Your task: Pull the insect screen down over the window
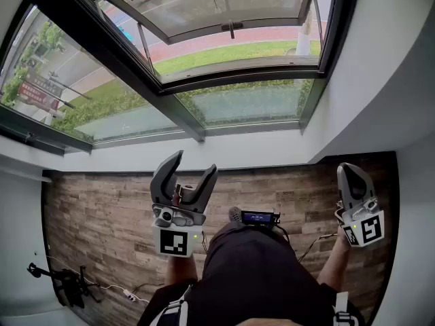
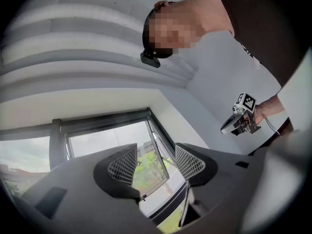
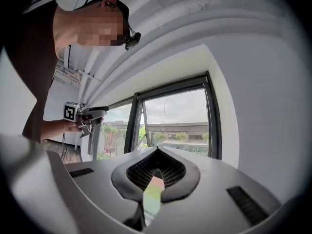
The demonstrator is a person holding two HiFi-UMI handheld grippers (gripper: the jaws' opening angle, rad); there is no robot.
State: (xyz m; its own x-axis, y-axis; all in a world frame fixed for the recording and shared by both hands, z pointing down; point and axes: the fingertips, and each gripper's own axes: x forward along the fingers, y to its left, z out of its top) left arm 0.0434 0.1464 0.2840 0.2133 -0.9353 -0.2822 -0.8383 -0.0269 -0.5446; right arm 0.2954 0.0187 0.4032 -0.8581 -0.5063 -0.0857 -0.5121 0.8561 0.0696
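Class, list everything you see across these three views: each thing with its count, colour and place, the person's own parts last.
window: one, dark frame, across the top
sash: one, dark frame, swung open outward, top middle
floor: one, brown wood planks, below the window
stand: one, black, on the floor, lower left
device with lit screen: one, black, just ahead of the person's body
left gripper: one, grey, jaws open, empty, centre left
right gripper: one, grey, jaws shut, empty, right
person: one, dark clothing, bottom centre
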